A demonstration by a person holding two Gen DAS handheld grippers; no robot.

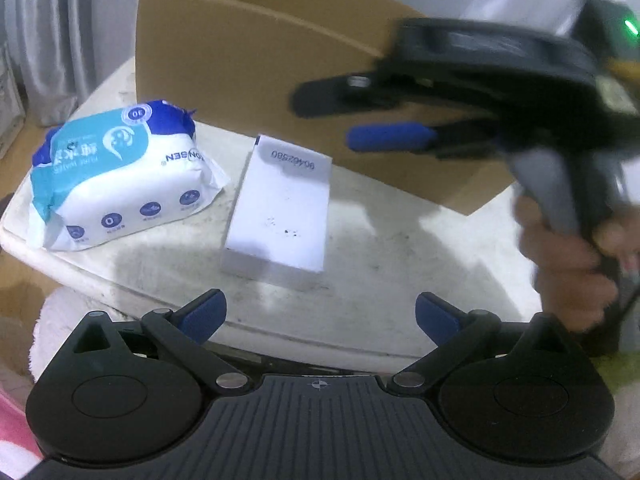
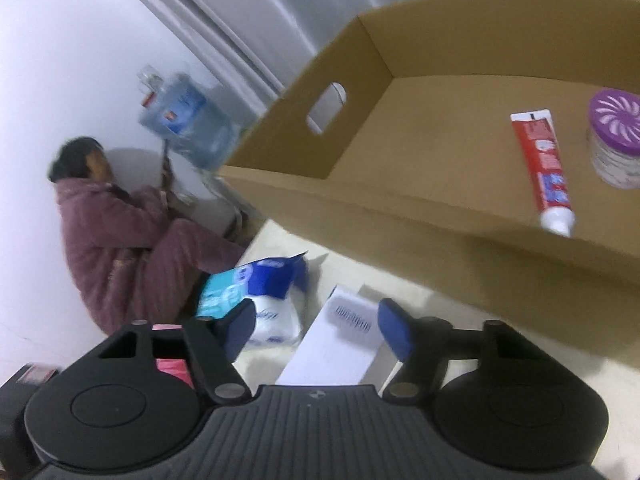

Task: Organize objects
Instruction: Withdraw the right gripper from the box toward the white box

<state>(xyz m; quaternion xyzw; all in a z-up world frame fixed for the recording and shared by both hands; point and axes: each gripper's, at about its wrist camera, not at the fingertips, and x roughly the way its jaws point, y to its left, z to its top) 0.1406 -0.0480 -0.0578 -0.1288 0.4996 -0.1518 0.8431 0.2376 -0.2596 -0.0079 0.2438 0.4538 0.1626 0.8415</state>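
Note:
A white box point(image 1: 280, 208) with a printed number lies on the white table point(image 1: 380, 280), with a blue-and-white wet wipes pack point(image 1: 120, 172) to its left. Behind them stands an open cardboard box point(image 1: 248, 64). My left gripper point(image 1: 320, 316) is open and empty just in front of the white box. My right gripper point(image 1: 332, 120) is open, blurred, in the air above and right of the white box. In the right wrist view it point(image 2: 316, 328) hovers open over the white box point(image 2: 336, 344) and wipes point(image 2: 256, 292). Inside the cardboard box point(image 2: 400, 208) lie a red toothpaste tube point(image 2: 542, 168) and a purple-lidded jar point(image 2: 614, 136).
The table's near edge point(image 1: 304, 344) runs just ahead of my left gripper. A person in a mauve coat point(image 2: 128, 236) sits by the wall beyond the table, near a water jug point(image 2: 188, 120). Curtains point(image 1: 52, 40) hang at the back left.

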